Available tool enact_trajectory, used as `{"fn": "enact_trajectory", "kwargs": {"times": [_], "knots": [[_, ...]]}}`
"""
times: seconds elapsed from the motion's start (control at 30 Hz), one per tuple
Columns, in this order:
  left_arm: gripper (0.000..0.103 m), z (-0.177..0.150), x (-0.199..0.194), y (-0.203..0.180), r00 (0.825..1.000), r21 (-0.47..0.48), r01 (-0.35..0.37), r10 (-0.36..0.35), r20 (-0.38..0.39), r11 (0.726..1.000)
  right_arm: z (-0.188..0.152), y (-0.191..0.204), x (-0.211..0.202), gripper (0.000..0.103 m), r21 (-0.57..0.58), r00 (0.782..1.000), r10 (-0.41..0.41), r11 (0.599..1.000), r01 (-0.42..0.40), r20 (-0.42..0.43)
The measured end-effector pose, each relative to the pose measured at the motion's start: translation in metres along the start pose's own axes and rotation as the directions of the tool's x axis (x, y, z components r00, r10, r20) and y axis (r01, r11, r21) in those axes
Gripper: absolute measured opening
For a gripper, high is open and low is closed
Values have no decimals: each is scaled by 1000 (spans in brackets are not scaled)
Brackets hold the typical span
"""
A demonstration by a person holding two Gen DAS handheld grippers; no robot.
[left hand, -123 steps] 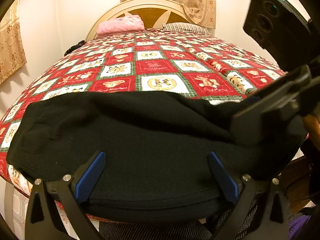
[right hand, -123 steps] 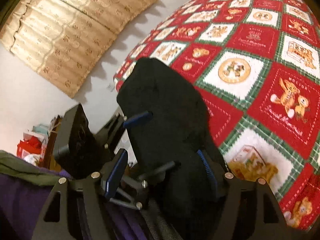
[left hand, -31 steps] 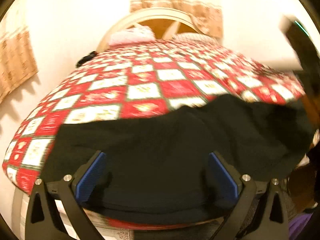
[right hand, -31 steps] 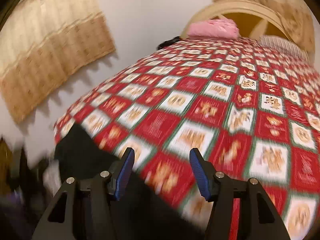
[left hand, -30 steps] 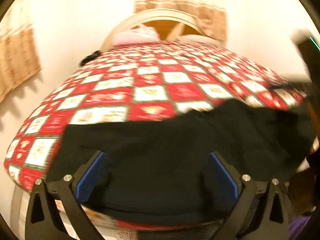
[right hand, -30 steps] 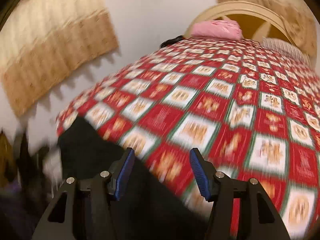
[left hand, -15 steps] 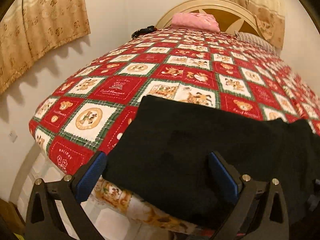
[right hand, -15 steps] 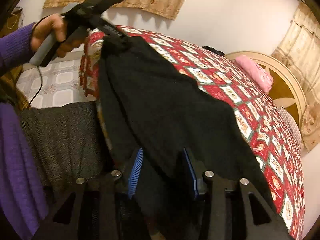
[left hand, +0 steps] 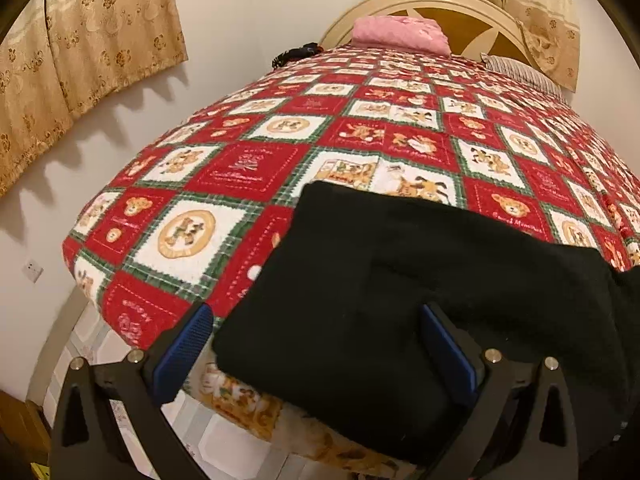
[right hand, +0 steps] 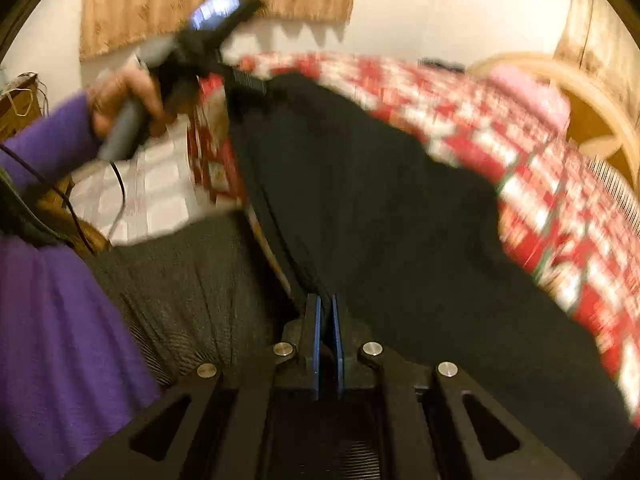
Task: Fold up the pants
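The black pants (left hand: 420, 280) lie along the near edge of the bed, partly hanging over it; they also show in the right wrist view (right hand: 380, 200). My left gripper (left hand: 316, 344) is open, its blue pads either side of the pants' left end, not closed on the cloth. In the right wrist view the left gripper (right hand: 240, 80) sits at the pants' far end, held by a hand. My right gripper (right hand: 326, 320) is shut on the near edge of the pants; that view is blurred.
The bed has a red, green and white patchwork quilt (left hand: 280, 168). A pink folded cloth (left hand: 400, 34) and a striped pillow (left hand: 520, 70) lie by the headboard. Curtains (left hand: 80, 48) hang on the left wall. Tiled floor (left hand: 224, 440) lies below the bed edge.
My right gripper's jaws have closed onto the pants' edge; half a second ago they stood apart. The left gripper has stayed open at the pants' left end.
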State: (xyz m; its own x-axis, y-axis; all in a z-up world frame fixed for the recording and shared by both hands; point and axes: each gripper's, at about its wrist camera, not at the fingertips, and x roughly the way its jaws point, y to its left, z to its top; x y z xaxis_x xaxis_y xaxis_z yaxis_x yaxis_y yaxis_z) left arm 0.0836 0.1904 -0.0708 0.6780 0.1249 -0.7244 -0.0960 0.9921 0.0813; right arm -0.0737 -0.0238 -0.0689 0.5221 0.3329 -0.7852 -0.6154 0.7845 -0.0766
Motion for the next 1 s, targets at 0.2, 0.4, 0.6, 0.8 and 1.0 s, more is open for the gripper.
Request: {"fn": "enact_trajectory", "kwargs": {"times": [0.2,0.4,0.6,0.8,1.0], "knots": [[103,22,-30,35,991,-78,43,-33,126,996,3,-36,-51,52,234,970,205,944,-231,128],[103,46,9,57,995,-97,15,-5,98,995,-49,-128,-141,52,577,952,-177,817,-1,251],[103,45,55,49,984,-165,173,-176,-2,971,-161,-232,-240,52,913,701,-713,285,292,-1],[103,41,51,34,989,-139,140,-145,-27,980,-231,-295,-264,52,920,685,-703,114,374,-191],[103,44,21,35,998,-108,46,-43,36,993,-219,-306,-239,70,843,736,-641,257,473,-218]]}}
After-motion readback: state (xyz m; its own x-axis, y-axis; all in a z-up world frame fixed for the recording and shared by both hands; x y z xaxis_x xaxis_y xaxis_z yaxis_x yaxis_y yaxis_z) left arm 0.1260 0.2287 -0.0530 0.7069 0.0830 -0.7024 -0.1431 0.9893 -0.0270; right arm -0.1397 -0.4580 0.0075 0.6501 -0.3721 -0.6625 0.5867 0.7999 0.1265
